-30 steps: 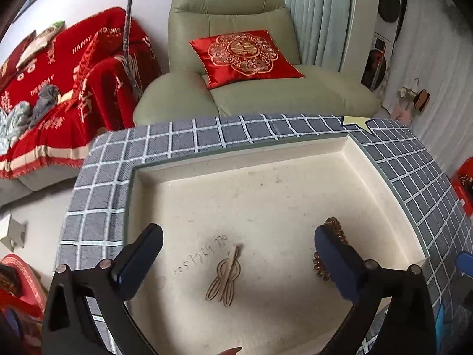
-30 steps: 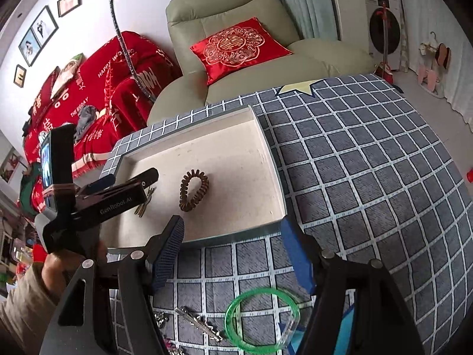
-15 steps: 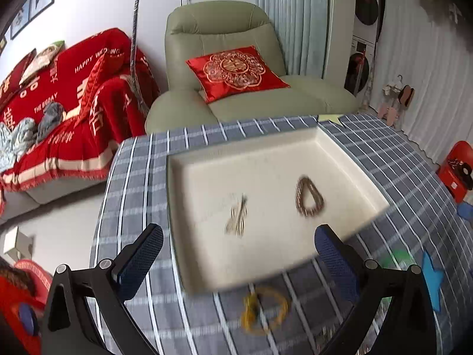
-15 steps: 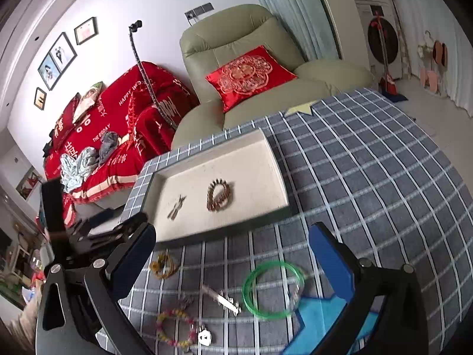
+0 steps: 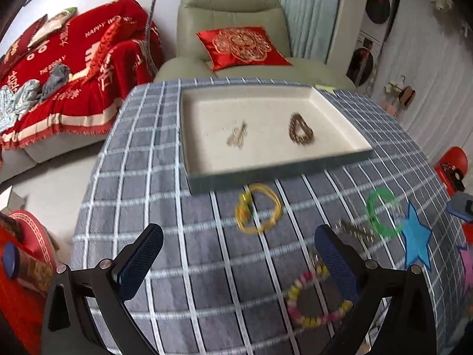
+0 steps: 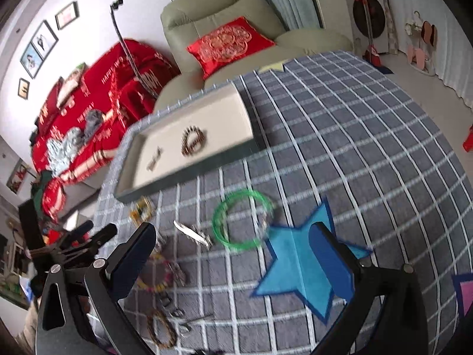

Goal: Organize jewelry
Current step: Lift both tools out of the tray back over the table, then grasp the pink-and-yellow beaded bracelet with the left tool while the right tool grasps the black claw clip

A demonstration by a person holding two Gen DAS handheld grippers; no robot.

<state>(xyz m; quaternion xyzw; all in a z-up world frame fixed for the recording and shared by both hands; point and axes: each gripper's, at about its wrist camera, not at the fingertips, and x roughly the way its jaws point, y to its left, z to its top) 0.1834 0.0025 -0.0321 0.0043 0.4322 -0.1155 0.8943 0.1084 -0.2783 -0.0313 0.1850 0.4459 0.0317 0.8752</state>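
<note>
A cream tray (image 5: 207, 159) (image 6: 236, 100) on the checked tablecloth holds a brown bead bracelet (image 5: 300, 128) (image 6: 192, 141) and a small metal hairpin (image 5: 238, 136) (image 6: 154, 159). In front of it lie a yellow bracelet (image 5: 258, 208) (image 6: 142, 208), a green bangle (image 5: 382, 211) (image 6: 242, 219), a silver clip (image 6: 193, 233) (image 5: 353, 230) and a pastel bead bracelet (image 5: 313, 301) (image 6: 161, 275). My left gripper (image 5: 236, 266) is open and empty above the cloth, behind the yellow bracelet. My right gripper (image 6: 233, 260) is open and empty, near the green bangle.
A blue felt star (image 6: 298, 263) (image 5: 416, 236) lies on the cloth (image 5: 147, 177) at the right. A brown bracelet (image 6: 161, 330) and small clasps lie at the near edge. A green armchair (image 5: 233, 23) and red sofa stand behind the table.
Both grippers have pulled back from the tray toward the near side of the table, so loose jewelry on the cloth came into view. Both stayed open and empty.
</note>
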